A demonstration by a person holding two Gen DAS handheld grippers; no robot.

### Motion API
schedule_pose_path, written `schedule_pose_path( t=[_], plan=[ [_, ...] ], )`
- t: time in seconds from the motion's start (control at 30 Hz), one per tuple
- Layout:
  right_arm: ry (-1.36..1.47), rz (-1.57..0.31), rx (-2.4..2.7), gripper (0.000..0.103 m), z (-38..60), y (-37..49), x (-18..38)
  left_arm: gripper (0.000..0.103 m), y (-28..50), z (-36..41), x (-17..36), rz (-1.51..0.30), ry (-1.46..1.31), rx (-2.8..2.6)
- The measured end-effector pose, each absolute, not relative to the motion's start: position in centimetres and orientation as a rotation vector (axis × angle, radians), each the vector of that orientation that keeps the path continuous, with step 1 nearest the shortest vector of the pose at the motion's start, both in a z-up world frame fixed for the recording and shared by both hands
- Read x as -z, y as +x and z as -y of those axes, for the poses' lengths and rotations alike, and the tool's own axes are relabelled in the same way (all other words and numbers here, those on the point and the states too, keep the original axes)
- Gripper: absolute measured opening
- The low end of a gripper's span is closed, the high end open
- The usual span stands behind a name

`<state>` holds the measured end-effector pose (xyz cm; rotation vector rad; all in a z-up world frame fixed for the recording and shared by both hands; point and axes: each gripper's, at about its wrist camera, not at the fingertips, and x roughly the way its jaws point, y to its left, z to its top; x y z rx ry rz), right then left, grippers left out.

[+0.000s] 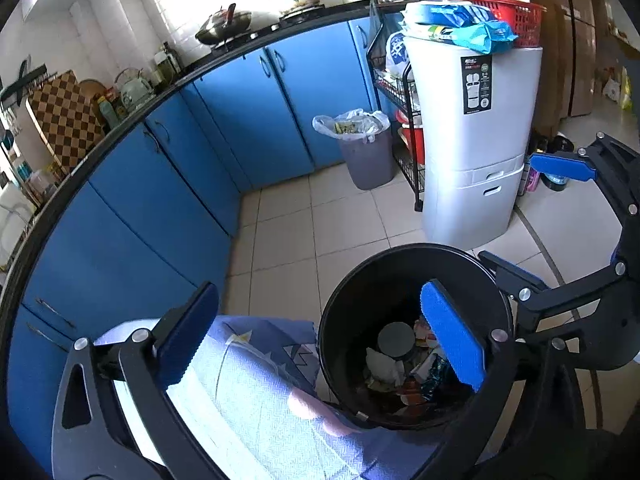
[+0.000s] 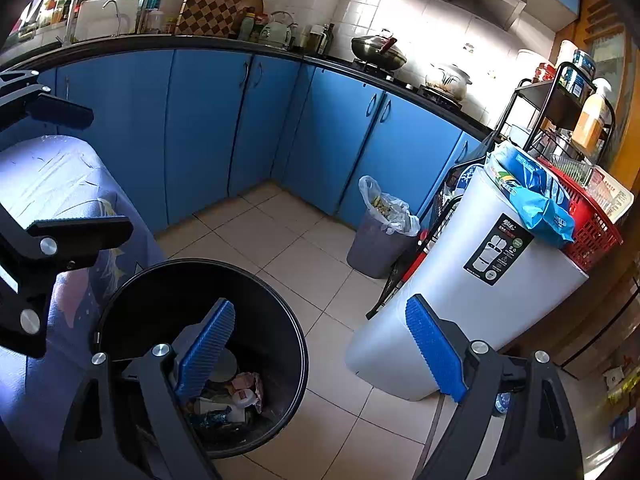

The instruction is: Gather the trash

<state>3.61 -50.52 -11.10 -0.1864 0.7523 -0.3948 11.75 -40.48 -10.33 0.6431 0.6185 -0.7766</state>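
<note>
A black round trash bin (image 1: 332, 332) stands on the tiled floor, holding mixed trash (image 1: 400, 364): paper, wrappers and a grey lid. It also shows in the right wrist view (image 2: 280, 320), with its trash (image 2: 236, 396). My left gripper (image 1: 320, 340) is open and empty, one finger over the cloth-covered table (image 1: 248, 396), the other over the bin. My right gripper (image 2: 320, 352) is open and empty above the bin's right side; it also shows at the right of the left wrist view (image 1: 532, 216).
Blue kitchen cabinets (image 1: 224, 120) line the corner. A grey bin with a plastic liner (image 1: 366, 156) stands by them. A white storage unit (image 1: 476, 140) carries a red basket (image 1: 512, 16) and blue bags. A black wire rack (image 2: 560, 112) stands behind it.
</note>
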Motion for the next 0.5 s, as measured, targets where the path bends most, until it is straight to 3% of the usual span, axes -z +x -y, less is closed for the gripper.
schedule_pose_path(
  t=[0.5],
  plan=[
    [-0.183,-0.754,0.393,0.085,50.4,3.3,11.1,0.100,12.6,38.7,9.4,-0.673,0.553,0.795]
  ],
)
